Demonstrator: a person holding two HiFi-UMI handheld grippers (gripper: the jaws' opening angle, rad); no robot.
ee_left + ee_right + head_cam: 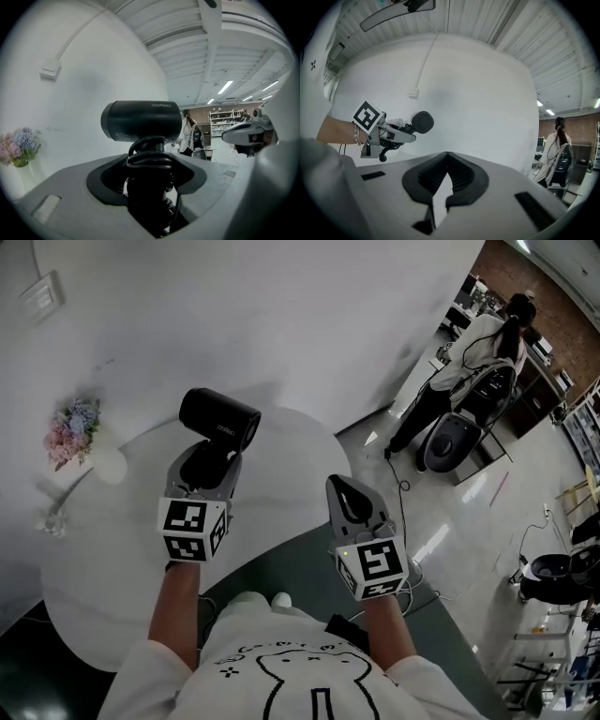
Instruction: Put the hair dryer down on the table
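Holding | left gripper fingers clamped on hair dryer handle, barrel just beyond fingertips, above tabletop | right gripper fingers together, empty, held aside | likely upright grip for controlled set-down

brand mark on hair dryer: was one short pale word, too small to read
fine print beneath it: was illegible

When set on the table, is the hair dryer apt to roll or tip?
Stood on its handle, the hair dryer would probably tip: its barrel looks top-heavy. Laid sideways on the table, the round barrel may roll slightly; the handle should stop it.
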